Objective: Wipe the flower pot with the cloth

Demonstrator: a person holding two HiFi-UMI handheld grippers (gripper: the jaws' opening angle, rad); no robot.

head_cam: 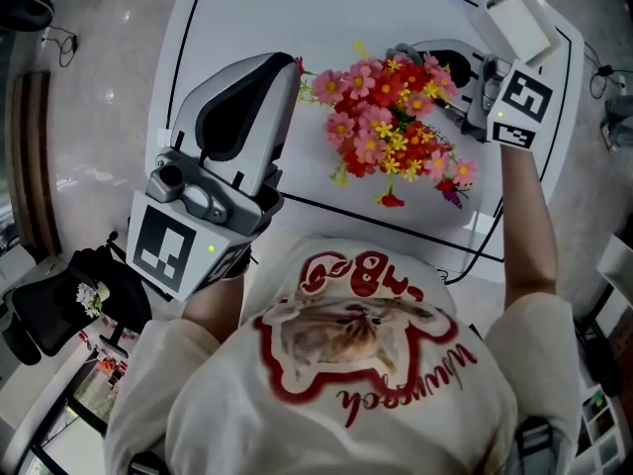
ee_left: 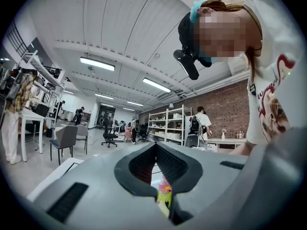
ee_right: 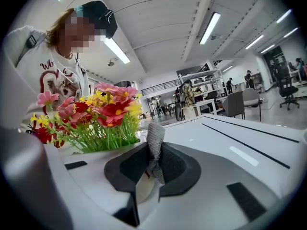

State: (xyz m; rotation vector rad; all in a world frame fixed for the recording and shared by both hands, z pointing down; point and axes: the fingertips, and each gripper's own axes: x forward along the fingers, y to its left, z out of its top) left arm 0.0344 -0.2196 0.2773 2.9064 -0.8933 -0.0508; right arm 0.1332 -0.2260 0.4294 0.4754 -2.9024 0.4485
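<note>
A bunch of pink, red and yellow flowers (head_cam: 391, 117) stands on the white table (head_cam: 257, 8) and hides its pot from above. My right gripper (head_cam: 460, 89) is at the bunch's far right side, shut on a grey knitted cloth (ee_right: 155, 138) that sticks up between its jaws. In the right gripper view the flowers (ee_right: 96, 114) rise just to the left of the jaws. My left gripper (head_cam: 290, 72) hovers level at the bunch's left, shut with nothing in it. Through its jaw gap (ee_left: 154, 150) a few blossoms (ee_left: 164, 188) show.
A black line (head_cam: 198, 28) frames the table top. A dark cable (head_cam: 480, 250) runs off the table's near right edge. A black chair (head_cam: 59, 295) stands on the floor at the left. Shelves and people are far off in the room.
</note>
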